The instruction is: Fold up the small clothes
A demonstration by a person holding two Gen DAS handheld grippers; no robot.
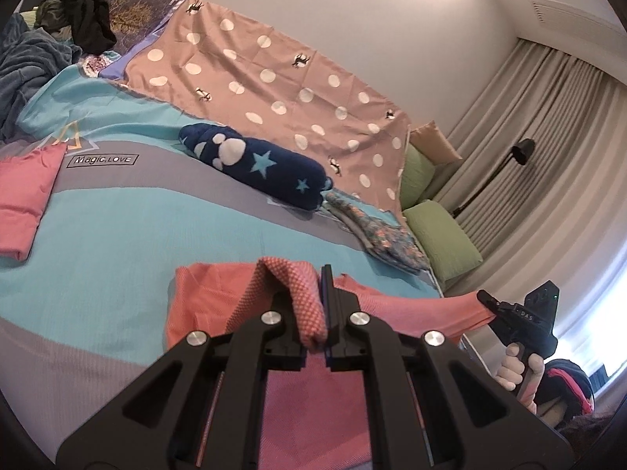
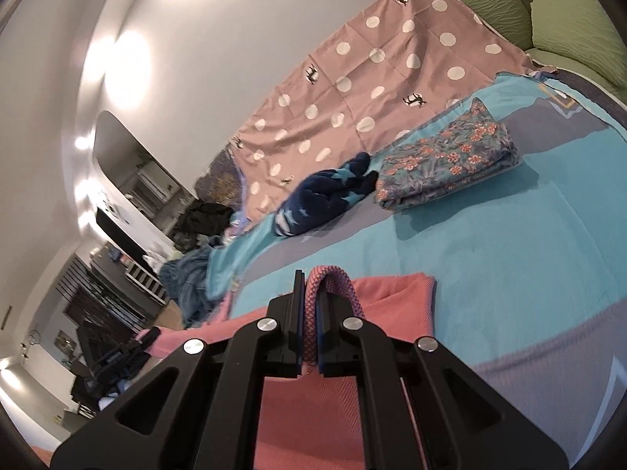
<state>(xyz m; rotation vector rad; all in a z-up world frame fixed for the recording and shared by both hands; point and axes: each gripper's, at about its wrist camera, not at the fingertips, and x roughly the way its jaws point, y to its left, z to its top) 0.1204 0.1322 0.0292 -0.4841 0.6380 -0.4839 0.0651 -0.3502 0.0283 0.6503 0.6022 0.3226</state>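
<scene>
Garment, pink knit [image 1: 203,305]: one piece, partly spread on the bed cover just ahead of both sets of jaws, its near edge lifted off the cover in two places. I list it as the item in work.

Left gripper [image 1: 319,305]: jaws closed tight on a raised fold of the pink knit; the fold bulges up on the left side of the fingers and more cloth hangs beneath them.

Right gripper [image 2: 311,313]: jaws likewise pinched shut, a narrow loop of the same knit standing up between and just right of the fingers. From the left wrist I see this gripper off to the right of my left jaws, a hand [image 1: 517,368] on its handle, the cloth stretched between the two grips.

Bed cover [image 1: 117,243]: turquoise and grey bands, printed label reading "Magic.LOVE" beyond the left jaws to the left.

Second pink item [image 1: 23,199]: folded flat, far left of the left jaws, apart from the one I hold.

Navy plush piece [image 1: 254,168]: stars and paw print, rolled, well ahead of both jaws.

Floral piece [image 2: 446,164]: folded, ahead and right of the right jaws, just beside the navy roll.

Polka-dot sheet [image 1: 298,78]: dusty pink, white dots, behind those two, along the wall.

Green pillows [image 1: 443,239]: beyond the floral piece, at the bed's end.

Dark clothes heap [image 1: 92,15]: far corner, left of the dotted sheet.
</scene>
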